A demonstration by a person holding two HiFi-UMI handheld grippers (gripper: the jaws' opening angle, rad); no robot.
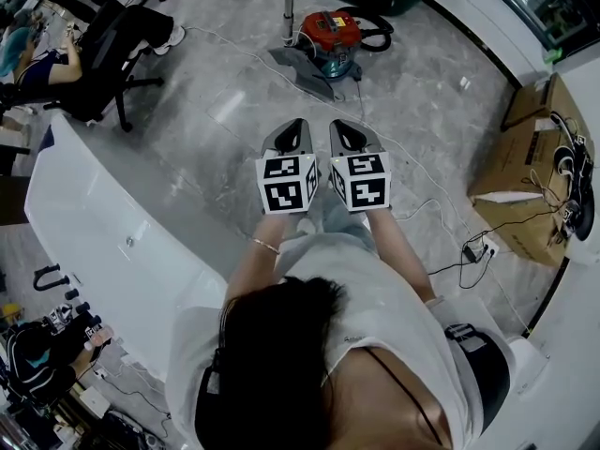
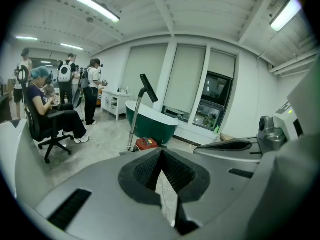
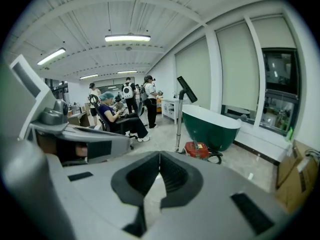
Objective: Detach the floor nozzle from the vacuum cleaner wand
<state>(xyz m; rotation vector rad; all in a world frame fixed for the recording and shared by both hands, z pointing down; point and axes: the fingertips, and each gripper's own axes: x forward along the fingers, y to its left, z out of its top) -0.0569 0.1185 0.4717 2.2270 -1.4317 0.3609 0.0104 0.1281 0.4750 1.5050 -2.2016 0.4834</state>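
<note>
**Grippers.** The left gripper (image 1: 294,131) and the right gripper (image 1: 346,131) are held side by side in front of the person. Each has its jaws pressed together with nothing between them, as the left gripper view (image 2: 161,158) and the right gripper view (image 3: 159,160) both confirm.

**Task object.** The floor nozzle (image 1: 302,69) lies flat on the grey floor (image 1: 216,111), well apart from both grippers and towards the floor's far edge. The wand (image 1: 289,3) rises upright from it. The red canister (image 1: 330,34) stands just beside the nozzle, and a black hose (image 1: 377,32) curls behind the canister.

**Hazards (judged).**
- The wand stands upright with nothing seen propping it, so a pull on the nozzle could topple it or drag the canister along.
- A shut gripper cannot take hold of either part; both must open before contact.
- A white cord (image 1: 412,172) crosses the floor from the canister to a power strip (image 1: 476,249) near the right edge, and it may snag a foot on the approach.

**Containers.**
- The green bathtub (image 3: 210,123) stands behind the canister; its inside is not visible.
- A cardboard box (image 1: 525,172) sits at the floor's right edge. Black cables (image 1: 567,181) lie at its far side, but whether in the box or beside it cannot be told.
</note>
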